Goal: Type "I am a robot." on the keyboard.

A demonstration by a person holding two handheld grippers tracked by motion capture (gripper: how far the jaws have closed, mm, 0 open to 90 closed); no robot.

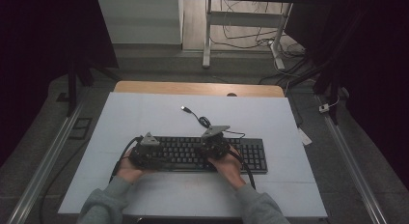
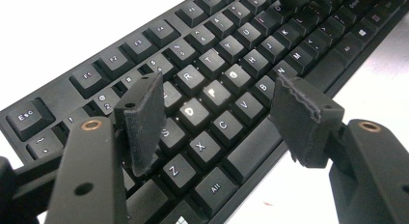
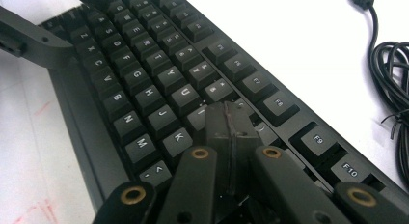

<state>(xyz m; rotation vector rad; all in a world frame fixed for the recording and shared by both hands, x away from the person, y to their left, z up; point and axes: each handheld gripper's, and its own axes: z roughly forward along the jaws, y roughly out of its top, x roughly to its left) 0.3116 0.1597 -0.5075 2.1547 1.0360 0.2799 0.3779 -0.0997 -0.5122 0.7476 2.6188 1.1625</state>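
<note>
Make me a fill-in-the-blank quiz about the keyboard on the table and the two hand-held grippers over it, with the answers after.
1. The jaws of the left hand-held gripper stand ____ above the keyboard.
2. The right hand-held gripper has its jaws ____, pads together.
3. The keyboard's colour is ____.
4. Its cable ends in a ____ plug on the white mat.

Answers: open; shut; black; USB

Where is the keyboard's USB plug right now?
In the high view the USB plug lies loose on the white table top, beyond the keyboard and slightly left of the coiled cable that leads back to it.
</note>
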